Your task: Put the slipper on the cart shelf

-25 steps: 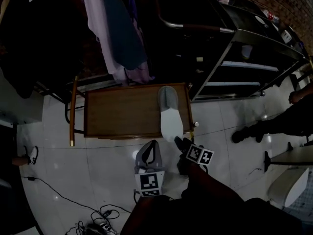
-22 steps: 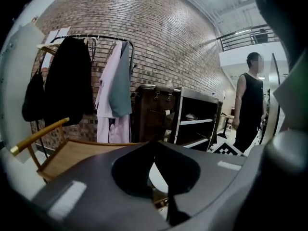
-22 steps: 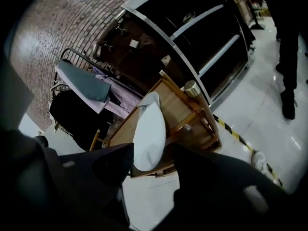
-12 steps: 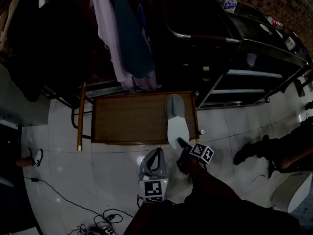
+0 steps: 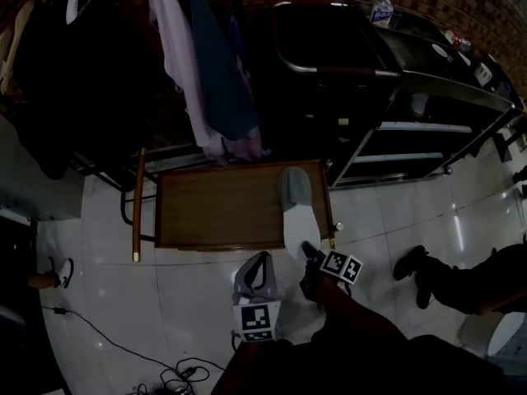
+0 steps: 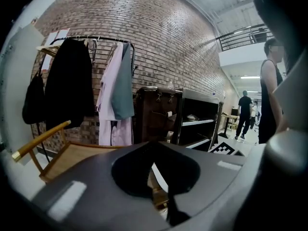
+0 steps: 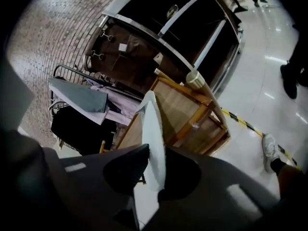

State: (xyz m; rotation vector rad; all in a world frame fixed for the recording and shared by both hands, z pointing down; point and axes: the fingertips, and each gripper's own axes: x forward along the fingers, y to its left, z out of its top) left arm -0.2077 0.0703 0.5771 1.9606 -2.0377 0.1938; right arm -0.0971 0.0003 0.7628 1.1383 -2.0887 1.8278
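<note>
Right gripper [image 5: 309,253] clamped on the heel of the slipper [image 5: 295,208], which lies at the right end of the cart [image 5: 214,212].
The slipper is grey on top with a white sole; it lies lengthwise across the brown wooden shelf, toe towards the far edge, heel jutting over the near edge. In the right gripper view the white sole stands on edge between the jaws, which have just been closing and now pinch it. The cart stands on a glossy white tiled floor [image 5: 165,303], before a brick wall [image 6: 159,37], hanging clothes [image 5: 206,64] and a black shelf unit [image 5: 412,97]. The right gripper slants down from the near side; the left gripper [image 5: 260,257] hangs just beside it over the floor, jaws together and empty.
</note>
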